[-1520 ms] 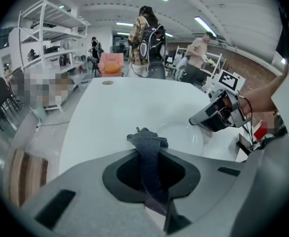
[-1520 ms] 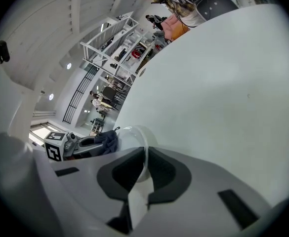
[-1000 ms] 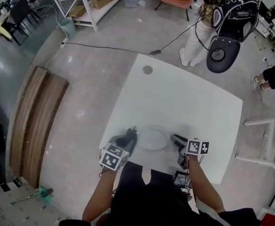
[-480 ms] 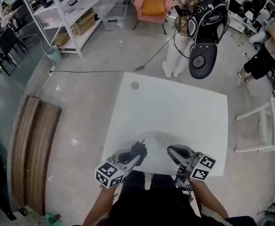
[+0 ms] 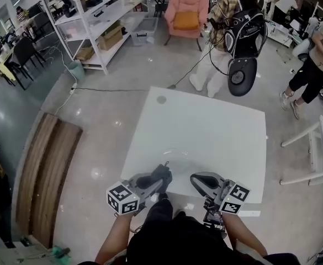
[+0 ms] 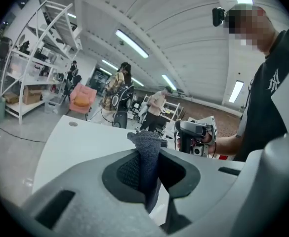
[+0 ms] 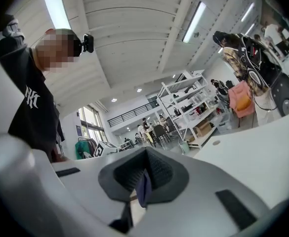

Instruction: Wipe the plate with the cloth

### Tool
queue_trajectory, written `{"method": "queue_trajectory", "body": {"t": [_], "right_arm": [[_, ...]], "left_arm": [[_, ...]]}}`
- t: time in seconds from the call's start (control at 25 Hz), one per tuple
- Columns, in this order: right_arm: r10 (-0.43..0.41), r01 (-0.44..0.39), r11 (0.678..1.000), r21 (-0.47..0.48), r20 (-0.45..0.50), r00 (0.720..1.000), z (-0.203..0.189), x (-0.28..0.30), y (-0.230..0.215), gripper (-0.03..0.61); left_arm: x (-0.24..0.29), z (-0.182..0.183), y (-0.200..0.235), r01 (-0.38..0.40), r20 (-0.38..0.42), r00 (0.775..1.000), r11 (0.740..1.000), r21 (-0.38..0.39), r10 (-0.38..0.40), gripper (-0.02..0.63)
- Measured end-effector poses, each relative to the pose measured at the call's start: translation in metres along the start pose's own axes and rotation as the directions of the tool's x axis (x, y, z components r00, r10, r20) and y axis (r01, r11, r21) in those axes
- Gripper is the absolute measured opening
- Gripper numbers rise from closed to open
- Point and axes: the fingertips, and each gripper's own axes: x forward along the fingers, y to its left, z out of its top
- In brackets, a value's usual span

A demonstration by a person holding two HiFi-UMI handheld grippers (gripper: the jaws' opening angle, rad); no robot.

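Observation:
A clear glass plate lies faintly visible near the front edge of the white table. My left gripper is raised over that edge, shut on a dark grey-blue knitted cloth that sticks up between its pads. My right gripper hangs beside it to the right, level and shut, apart from the plate. A thin bluish sliver shows between its pads; I cannot tell what it is. The left gripper view shows the right gripper in a hand.
A round grey cap sits at the table's far left corner. A person with a backpack stands beyond the table, near a pink armchair. White shelving and wooden boards are at the left.
Both grippers have lifted off the table near the plate and drawn back toward the front edge. The right gripper's jaws have closed. The cloth stays in the left gripper.

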Motion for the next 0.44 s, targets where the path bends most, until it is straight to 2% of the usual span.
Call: {"method": "queue_trajectory", "body": {"t": [0.12,0.28,0.44], "right_arm": [[0.033,-0.033,0.999,-0.033,-0.002,0.999,-0.006,-0.033,0.036,0.005],[0.063,-0.063,0.997,-0.033,-0.01,0.998,-0.027,-0.075,0.066,0.005],[0.082,-0.082,0.997,-0.001,0.002,0.997,-0.054,-0.106,0.08,0.005]], "left_arm": [[-0.006,-0.011,-0.05,0.003,0.017,1.0,1.0,0.008,-0.003,0.051],[-0.013,-0.021,-0.11,0.025,0.135,0.991,0.998,-0.054,-0.018,0.051],[-0.023,-0.051,-0.145,-0.024,0.236,0.971,0.995,-0.092,0.045,0.051]]}}
